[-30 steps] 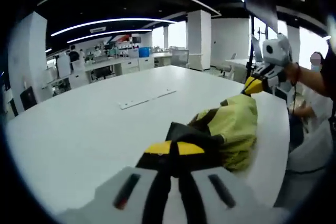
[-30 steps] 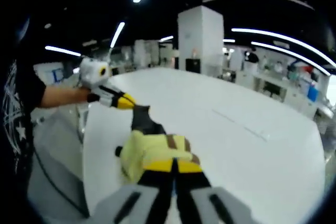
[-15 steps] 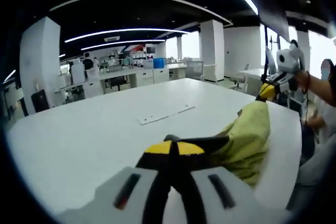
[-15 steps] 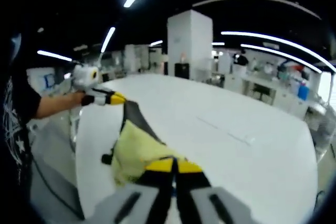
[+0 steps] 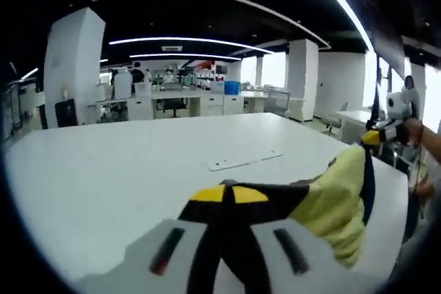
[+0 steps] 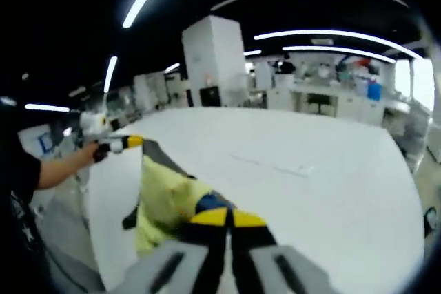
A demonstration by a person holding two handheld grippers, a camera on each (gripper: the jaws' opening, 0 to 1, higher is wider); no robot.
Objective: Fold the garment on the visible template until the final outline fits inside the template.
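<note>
In the left gripper view, the left gripper (image 5: pixel 229 194) rises from the bottom centre of the frame. Its two yellow-tipped jaws are pressed together and they pinch a dark edge of the garment (image 5: pixel 337 201). From this pinch the cloth runs to the right side of the frame, where the right gripper (image 5: pixel 372 138) holds its other end, higher up. A hand (image 5: pixel 415 131) and forearm come in from the right edge behind that gripper.

In the right gripper view, the right gripper (image 6: pixel 227 217) stands at the bottom centre, jaws closed together on the garment (image 6: pixel 165 197). At the middle left of the frame the left gripper (image 6: pixel 127 143) holds the far corner, and a bare forearm (image 6: pixel 62 168) with a black sleeve reaches in from the left edge.

The garment is pale yellow with dark trim along its edges. It is stretched between the two grippers and lifted, and its middle part hangs down loosely in folds. In the right gripper view a small blue patch shows just above the jaw tips. The cloth hangs over the near edge of the white table (image 5: pixel 124 170); I cannot tell if its lowest part touches the surface.

Farther on the table top, near the centre of the left gripper view, lies a thin pale strip (image 5: pixel 246 161). Behind the table there are white columns (image 6: pixel 213 60), benches and long ceiling lights.
</note>
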